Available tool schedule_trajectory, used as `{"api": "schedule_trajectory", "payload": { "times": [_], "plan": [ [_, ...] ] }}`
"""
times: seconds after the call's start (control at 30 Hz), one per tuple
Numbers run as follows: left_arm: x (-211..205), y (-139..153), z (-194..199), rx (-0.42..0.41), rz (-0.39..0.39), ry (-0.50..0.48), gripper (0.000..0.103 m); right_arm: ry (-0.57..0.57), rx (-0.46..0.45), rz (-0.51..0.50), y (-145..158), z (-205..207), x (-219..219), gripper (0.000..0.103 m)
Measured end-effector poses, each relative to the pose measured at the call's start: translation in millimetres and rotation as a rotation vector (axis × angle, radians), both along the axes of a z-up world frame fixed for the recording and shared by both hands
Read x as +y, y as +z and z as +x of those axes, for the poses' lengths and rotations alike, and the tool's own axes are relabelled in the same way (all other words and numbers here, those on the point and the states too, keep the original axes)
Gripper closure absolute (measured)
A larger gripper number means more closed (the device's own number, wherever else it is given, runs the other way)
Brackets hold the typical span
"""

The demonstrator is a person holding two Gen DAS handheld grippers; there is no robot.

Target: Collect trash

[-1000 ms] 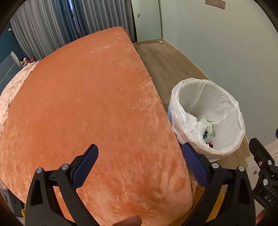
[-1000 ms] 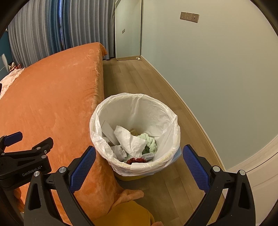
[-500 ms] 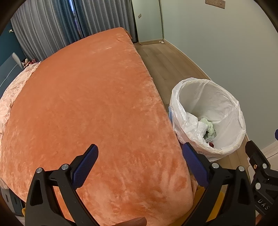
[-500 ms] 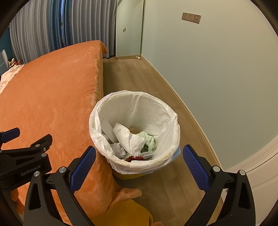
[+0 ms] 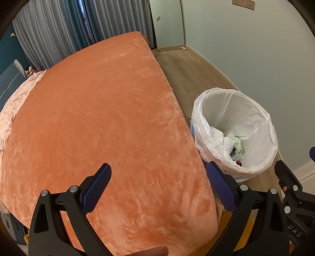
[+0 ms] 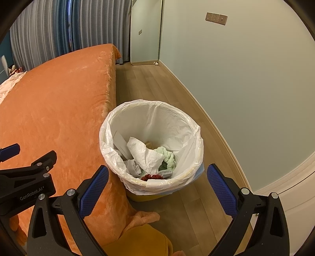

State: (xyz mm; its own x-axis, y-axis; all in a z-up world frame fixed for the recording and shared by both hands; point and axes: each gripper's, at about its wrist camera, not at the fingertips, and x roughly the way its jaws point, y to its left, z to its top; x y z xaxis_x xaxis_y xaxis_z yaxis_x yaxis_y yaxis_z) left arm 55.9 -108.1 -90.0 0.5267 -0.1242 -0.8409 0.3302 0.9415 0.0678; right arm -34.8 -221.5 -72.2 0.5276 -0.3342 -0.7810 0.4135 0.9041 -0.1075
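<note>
1. We hold the left gripper (image 5: 158,186) released, jaws wide apart, nothing between them; it hangs over the orange bed (image 5: 98,118).
2. We hold the right gripper (image 6: 157,182) likewise released and empty; it hangs just above the near rim of the trash bin (image 6: 194,126).
3. The trash bin, lined with a white bag, stands on the wooden floor (image 6: 149,82) beside the bed; crumpled paper towel (image 6: 145,151) and a green cloth (image 6: 167,154) lie inside.

One bin (image 6: 194,135), one bed (image 6: 59,110), two grippers.

Inside the bin — one white paper towel (image 6: 146,154), one green cloth (image 6: 167,155), one red scrap (image 6: 151,176), perhaps more underneath; one wall switch plate (image 6: 216,18) with three switches.
</note>
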Motion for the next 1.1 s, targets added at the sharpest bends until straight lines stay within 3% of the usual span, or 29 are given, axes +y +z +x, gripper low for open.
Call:
{"api": "schedule_trajectory", "payload": {
  "times": [1.1],
  "plan": [
    [0.5,-0.4,-2.9,0.003,-0.014,0.001,0.011,-0.006,0.011,0.006,-7.7,-1.9,0.4,0.007]
  ]
}}
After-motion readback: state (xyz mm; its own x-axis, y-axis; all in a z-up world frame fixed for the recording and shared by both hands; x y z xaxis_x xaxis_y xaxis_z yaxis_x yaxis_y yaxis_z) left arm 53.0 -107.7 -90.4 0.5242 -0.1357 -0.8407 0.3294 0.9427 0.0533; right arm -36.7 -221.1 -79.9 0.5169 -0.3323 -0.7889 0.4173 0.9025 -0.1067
